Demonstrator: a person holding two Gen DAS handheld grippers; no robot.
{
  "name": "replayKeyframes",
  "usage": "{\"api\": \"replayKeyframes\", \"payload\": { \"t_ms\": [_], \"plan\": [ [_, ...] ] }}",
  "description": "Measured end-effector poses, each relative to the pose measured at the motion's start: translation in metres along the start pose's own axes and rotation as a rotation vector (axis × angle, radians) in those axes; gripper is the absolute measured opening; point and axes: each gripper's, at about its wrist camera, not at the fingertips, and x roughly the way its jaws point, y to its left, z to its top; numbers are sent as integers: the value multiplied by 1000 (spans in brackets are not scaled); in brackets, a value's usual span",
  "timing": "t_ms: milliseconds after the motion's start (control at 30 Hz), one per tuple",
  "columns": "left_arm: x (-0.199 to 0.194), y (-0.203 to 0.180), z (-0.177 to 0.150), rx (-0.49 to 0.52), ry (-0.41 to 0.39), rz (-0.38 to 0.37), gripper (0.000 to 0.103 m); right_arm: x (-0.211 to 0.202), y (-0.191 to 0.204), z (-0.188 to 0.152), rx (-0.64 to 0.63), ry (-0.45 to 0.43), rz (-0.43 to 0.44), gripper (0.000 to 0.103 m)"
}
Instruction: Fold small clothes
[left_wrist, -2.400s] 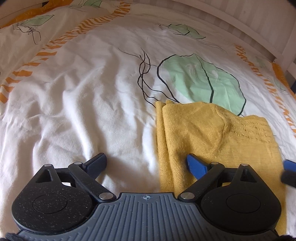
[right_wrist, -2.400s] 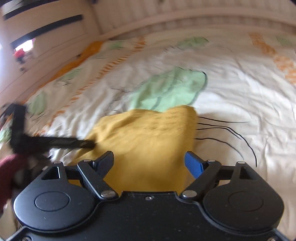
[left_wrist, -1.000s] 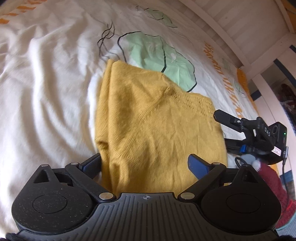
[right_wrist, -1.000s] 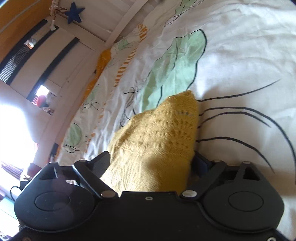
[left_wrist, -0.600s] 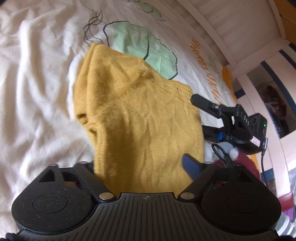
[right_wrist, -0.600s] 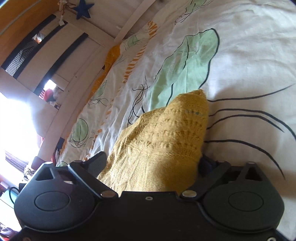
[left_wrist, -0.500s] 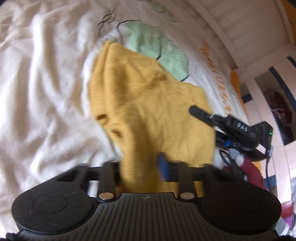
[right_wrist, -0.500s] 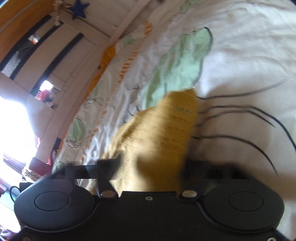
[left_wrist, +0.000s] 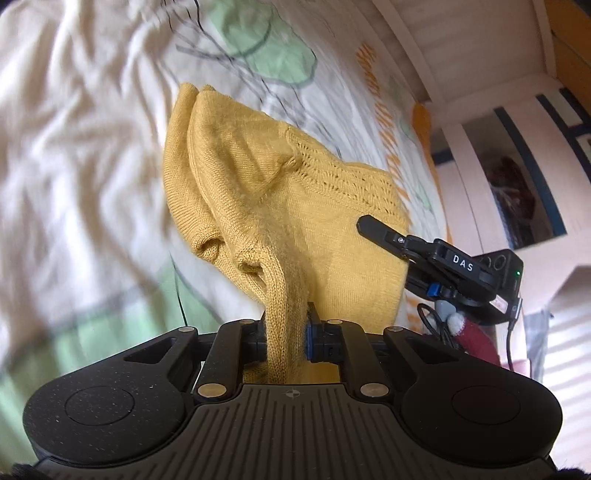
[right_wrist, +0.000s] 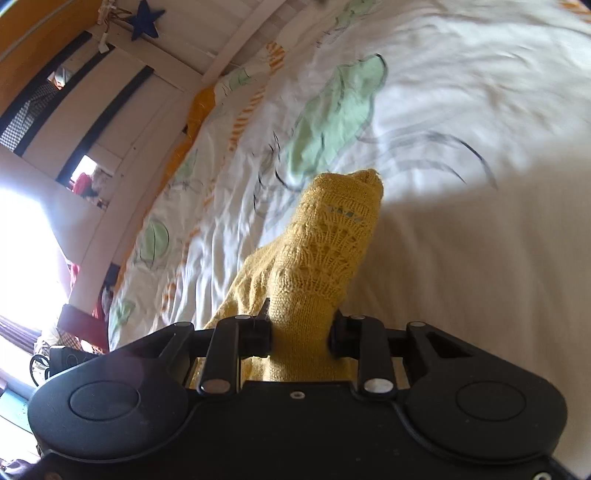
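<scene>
Left hand-held gripper (left_wrist: 286, 341): clamped narrow on a bunched ribbed edge of the yellow knit sweater (left_wrist: 280, 206); the fabric rises as a rope-like strand between the two fingers, a blue pad (left_wrist: 309, 338) pressed against its right side.

Right hand-held gripper (right_wrist: 300, 334): closed tight on another part of the same sweater, the openwork lace-pattern section (right_wrist: 325, 254), which fills the gap between its black fingers. In the left wrist view this gripper appears at the sweater's right edge, its black finger (left_wrist: 380, 230) lying over the knit, with "DAS" lettering on the body.

Sweater position: pulled taut between the two grippers and partly raised off the bed; its far end (left_wrist: 192, 92) lies down on the duvet, just beside the green leaf print.

Sweater details: mustard yellow, plain knit on the body, a raglan-type seam (left_wrist: 284, 170), an eyelet band toward the right.

Duvet cover (left_wrist: 81, 122): white and rumpled, printed with green leaves (right_wrist: 332, 114), black line drawing and orange dashes.

Surroundings: white slatted bed frame (right_wrist: 236, 51) behind the duvet, a dark blue star (right_wrist: 146, 20) hanging on it; bright window light at the left of the right wrist view.
</scene>
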Motion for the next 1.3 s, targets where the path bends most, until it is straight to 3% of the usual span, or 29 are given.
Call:
{"api": "replayKeyframes", "payload": {
  "t_ms": [233,333,400,533,800,867,933,1033,1200,1300],
  "plan": [
    [-3,-15,-77,3,49,-30,13,-49,-3,-60,50,40,-17,40],
    [-6,-9,-89,13,-7,59,16,-54,-1,-68,-17,11,-100,46],
    [-6,-3,-92,38,-48,156,21,-54,-3,-69,-47,-45,-183,53],
    [-10,-6,-96,92,-103,204,23,-52,-9,-71,-102,-158,-329,63],
    [-34,-37,-119,272,-253,378,29,-67,7,-93,-169,-297,-425,76],
    [-43,-47,-120,320,-309,398,31,-75,13,-98,-184,-328,-427,88],
    [-46,-57,-117,368,-362,407,42,-81,18,-104,-200,-347,-423,103],
    [-41,-74,-107,440,-425,431,56,-81,27,-107,-247,-368,-456,103],
    [-19,-87,-84,481,-432,460,58,-68,32,-100,-295,-362,-530,103],
    [3,-95,-71,543,-435,535,62,-60,28,-93,-278,-360,-545,103]
  ]
}}
